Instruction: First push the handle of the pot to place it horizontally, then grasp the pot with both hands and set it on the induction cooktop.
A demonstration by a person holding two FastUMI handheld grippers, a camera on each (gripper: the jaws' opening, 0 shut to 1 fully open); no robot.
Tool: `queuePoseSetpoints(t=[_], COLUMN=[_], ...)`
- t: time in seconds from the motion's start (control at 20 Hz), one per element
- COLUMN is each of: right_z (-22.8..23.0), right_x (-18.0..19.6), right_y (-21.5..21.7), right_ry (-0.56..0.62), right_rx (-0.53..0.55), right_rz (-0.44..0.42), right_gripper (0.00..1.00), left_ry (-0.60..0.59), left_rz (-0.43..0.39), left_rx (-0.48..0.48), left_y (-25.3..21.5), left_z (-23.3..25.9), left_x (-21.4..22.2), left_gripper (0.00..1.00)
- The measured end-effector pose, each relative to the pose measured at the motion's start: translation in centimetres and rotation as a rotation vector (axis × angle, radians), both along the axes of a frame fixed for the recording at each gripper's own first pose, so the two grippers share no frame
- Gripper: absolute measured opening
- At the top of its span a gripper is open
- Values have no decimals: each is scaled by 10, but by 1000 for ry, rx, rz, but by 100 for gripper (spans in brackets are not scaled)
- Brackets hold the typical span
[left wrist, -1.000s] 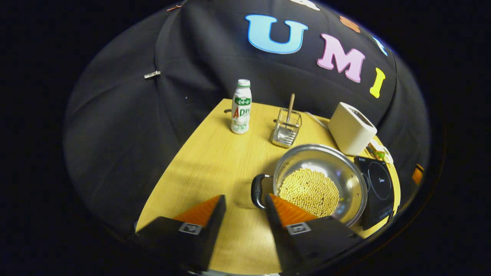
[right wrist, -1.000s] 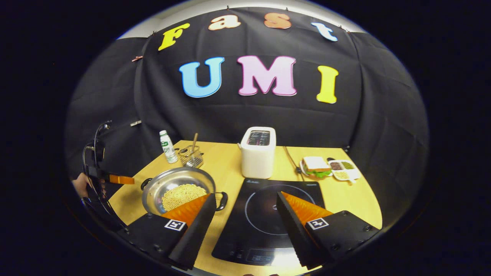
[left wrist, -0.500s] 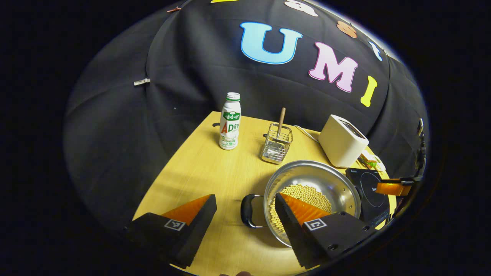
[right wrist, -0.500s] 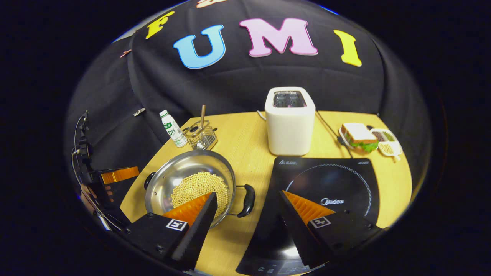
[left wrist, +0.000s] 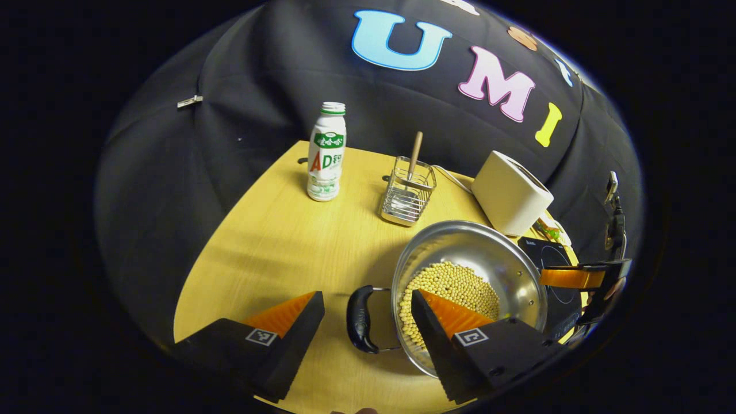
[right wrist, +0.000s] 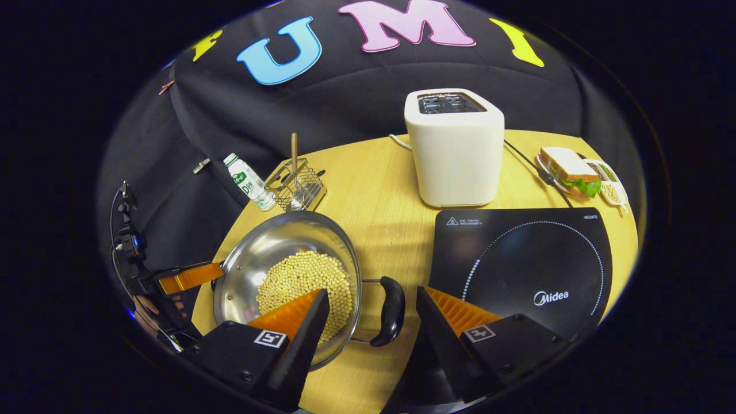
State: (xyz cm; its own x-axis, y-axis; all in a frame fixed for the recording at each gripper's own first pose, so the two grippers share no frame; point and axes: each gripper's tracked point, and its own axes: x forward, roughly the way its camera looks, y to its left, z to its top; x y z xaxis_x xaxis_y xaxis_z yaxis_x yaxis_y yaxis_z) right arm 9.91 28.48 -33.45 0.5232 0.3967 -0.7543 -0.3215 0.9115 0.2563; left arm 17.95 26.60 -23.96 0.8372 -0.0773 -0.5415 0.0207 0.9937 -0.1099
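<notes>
A steel pot (left wrist: 512, 270) (right wrist: 276, 241) holding yellow beans sits on the wooden table. Its two black handles point left and right. In the left gripper view my left gripper (left wrist: 368, 299) is open, its fingers on either side of the pot's left handle (left wrist: 360, 319), not touching it. In the right gripper view my right gripper (right wrist: 372, 296) is open around the pot's right handle (right wrist: 391, 310), also apart from it. The black induction cooktop (right wrist: 535, 259) (left wrist: 552, 261) lies just right of the pot. Each gripper shows far off in the other's view.
A white toaster (right wrist: 457, 146) (left wrist: 509, 192) stands behind the cooktop. A wire utensil holder (left wrist: 407, 192) (right wrist: 296, 187) and a white bottle (left wrist: 326, 152) (right wrist: 247, 181) stand at the back left. A sandwich plate (right wrist: 566, 169) and a snack dish (right wrist: 609, 184) sit at the far right.
Both grippers have dropped and moved forward toward the pot. Each handle now sits deeper between its gripper's open fingers. The pot has not moved.
</notes>
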Motion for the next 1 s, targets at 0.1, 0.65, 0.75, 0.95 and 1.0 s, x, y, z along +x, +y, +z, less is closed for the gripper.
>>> queuePoseSetpoints(t=[0.1, 0.65, 0.75, 0.95, 1.0], right_z=[-11, -36, -38, -42, -44], right_x=[-1, 6, 6, 6, 6], right_y=[1, 4, 2, 4, 4], right_ry=[26, 68, 57, 83, 96], right_rx=[-21, -75, -110, -104, -101], right_rz=[1, 18, 29, 1, -6], right_gripper=[95, 62, 58, 58, 58], left_ry=[22, 169, 202, 216, 221], left_rz=[-15, -70, -57, -53, -54], left_rx=[6, -51, -45, -62, -60], left_y=[-2, -16, -13, -11, -11], left_z=[-7, -51, -60, -64, -64], left_x=[4, 16, 17, 15, 15], left_gripper=[95, 85, 77, 67, 67])
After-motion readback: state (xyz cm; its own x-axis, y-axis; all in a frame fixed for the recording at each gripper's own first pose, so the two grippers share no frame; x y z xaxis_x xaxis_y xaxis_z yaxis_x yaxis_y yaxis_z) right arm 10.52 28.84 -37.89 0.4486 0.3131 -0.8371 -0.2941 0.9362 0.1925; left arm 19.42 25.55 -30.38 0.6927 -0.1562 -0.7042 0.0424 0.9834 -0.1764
